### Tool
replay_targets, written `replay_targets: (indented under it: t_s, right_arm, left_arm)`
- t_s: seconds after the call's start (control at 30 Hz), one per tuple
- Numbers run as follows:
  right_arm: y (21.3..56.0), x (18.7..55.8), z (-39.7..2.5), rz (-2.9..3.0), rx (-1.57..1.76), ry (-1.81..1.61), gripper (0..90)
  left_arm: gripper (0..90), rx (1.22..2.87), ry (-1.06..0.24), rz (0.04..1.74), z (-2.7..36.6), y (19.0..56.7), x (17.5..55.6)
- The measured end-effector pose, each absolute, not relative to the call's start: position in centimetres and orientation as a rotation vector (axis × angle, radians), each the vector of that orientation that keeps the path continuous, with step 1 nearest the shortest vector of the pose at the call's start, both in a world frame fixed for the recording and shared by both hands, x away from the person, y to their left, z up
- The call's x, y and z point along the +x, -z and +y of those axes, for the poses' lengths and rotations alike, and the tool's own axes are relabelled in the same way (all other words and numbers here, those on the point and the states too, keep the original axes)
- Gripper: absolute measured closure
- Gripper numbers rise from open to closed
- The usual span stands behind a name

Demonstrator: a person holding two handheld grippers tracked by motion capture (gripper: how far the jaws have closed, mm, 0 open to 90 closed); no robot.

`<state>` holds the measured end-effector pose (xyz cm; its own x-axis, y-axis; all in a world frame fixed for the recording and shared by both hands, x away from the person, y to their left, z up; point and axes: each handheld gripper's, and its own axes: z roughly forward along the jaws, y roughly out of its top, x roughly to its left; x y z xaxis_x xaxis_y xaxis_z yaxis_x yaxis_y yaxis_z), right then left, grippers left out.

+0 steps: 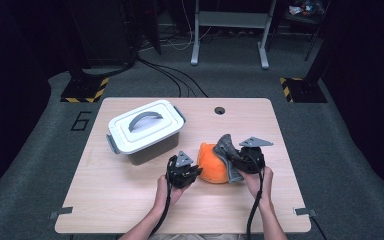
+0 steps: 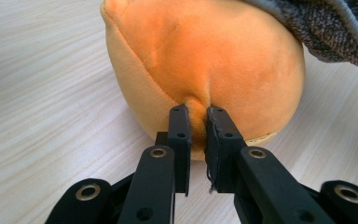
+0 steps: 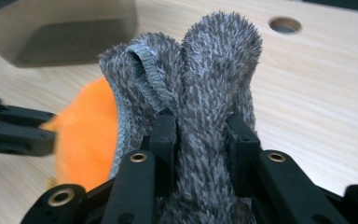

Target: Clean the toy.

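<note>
An orange plush ball [image 1: 212, 164] lies on the wooden table [image 1: 130, 200], near its middle front. My left gripper [image 1: 196, 171] is at its left side, shut on a pinched fold of the orange plush [image 2: 200, 60]; the jaws stand close together around the fabric [image 2: 197, 125]. A grey fuzzy cloth [image 1: 226, 150] drapes over the ball's right side. My right gripper [image 1: 240, 161] is shut on a thick bunch of that grey cloth [image 3: 205, 88], which rises between its jaws [image 3: 200, 135]. The orange ball [image 3: 86, 135] shows to the left behind the cloth.
A white lidded storage box [image 1: 145, 129] with a grey handle stands at the table's back left, close behind my left gripper. A round cable hole [image 1: 219, 110] sits near the far edge. Open table surface lies to the right and front.
</note>
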<state>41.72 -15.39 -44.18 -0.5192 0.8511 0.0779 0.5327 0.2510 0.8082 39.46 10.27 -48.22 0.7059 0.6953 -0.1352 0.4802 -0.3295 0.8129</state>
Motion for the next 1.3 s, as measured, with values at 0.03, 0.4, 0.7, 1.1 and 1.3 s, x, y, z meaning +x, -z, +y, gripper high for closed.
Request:
replay_targets:
  t_s: [0.03, 0.4, 0.7, 1.1, 1.3]
  right_arm:
    - [44.5, 41.7, -15.9, 2.148, 1.280, -1.166, 68.5]
    - [47.3, 41.9, -18.7, 2.105, 1.431, -1.191, 68.5]
    - [47.3, 42.2, -18.6, 2.100, 1.428, -1.171, 68.5]
    - [47.1, 43.1, -18.4, 2.099, 1.431, -1.151, 68.5]
    - [46.9, 43.7, -18.1, 2.102, 1.407, -1.128, 68.8]
  left_arm:
    - [80.9, 1.994, -0.295, 0.900, 10.3, 48.2, 39.5]
    - [80.5, 1.991, -0.304, 0.889, 10.3, 48.3, 39.4]
    - [65.1, 2.004, -0.294, 0.858, 10.8, 48.3, 39.5]
    - [52.0, 2.075, -0.393, 0.735, 9.7, 48.6, 39.7]
    - [75.0, 2.058, -0.381, 0.749, 9.7, 48.7, 39.9]
